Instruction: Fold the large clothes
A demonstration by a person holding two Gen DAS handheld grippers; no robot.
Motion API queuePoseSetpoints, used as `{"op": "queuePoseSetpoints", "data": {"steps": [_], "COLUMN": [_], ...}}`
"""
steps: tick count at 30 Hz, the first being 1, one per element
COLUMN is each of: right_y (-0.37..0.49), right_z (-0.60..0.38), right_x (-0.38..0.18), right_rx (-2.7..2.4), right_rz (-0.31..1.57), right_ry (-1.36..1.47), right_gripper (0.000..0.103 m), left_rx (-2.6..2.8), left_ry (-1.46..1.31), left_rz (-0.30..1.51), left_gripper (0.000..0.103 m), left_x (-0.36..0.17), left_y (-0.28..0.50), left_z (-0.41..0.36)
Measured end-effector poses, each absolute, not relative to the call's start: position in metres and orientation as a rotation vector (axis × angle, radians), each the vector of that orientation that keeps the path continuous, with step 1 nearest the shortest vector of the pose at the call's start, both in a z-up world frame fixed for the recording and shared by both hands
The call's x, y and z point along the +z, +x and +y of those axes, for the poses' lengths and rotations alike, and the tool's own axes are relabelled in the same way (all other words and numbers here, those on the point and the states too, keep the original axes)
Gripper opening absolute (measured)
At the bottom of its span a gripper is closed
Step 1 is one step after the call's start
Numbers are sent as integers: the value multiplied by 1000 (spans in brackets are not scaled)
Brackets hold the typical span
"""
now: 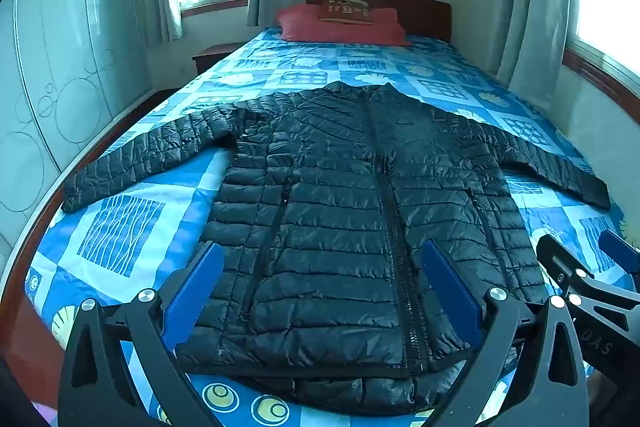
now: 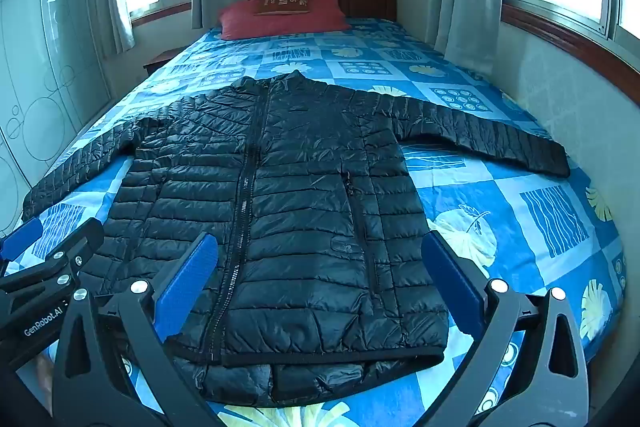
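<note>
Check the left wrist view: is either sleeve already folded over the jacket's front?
No, both sleeves of the jacket lie spread out on the bed.

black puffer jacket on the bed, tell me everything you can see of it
The black puffer jacket is shiny, quilted in horizontal channels, and looks like thin nylon. It lies flat and face up on the blue patterned bedspread, collar toward the red pillow, hem toward the cameras. The front zipper is closed, with a zipped pocket on each side. Both sleeves are spread outward. The hem's underlayer shows slightly below the front edge. Neither gripper touches it.
</note>
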State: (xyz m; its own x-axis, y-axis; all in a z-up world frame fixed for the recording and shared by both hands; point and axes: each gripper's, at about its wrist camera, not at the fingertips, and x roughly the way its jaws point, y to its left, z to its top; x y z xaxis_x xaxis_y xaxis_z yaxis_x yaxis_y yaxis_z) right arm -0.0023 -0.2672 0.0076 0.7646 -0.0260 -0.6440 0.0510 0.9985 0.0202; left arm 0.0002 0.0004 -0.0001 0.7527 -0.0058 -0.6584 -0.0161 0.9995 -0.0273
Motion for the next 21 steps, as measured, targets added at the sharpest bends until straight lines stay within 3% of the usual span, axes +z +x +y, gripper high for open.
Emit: {"op": "queuePoseSetpoints", "data": {"steps": [21], "right_y": [-3], "right_z": [-266], "right_x": [6], "right_rx": [-43], "right_rz": [701], "right_ry": [33], "right_gripper": [101], "left_rx": [10], "left_ry": [-19], "left_rz": [720], "left_gripper": [98], "left_x": [-3], "left_y": [-1], "left_z": [5]}}
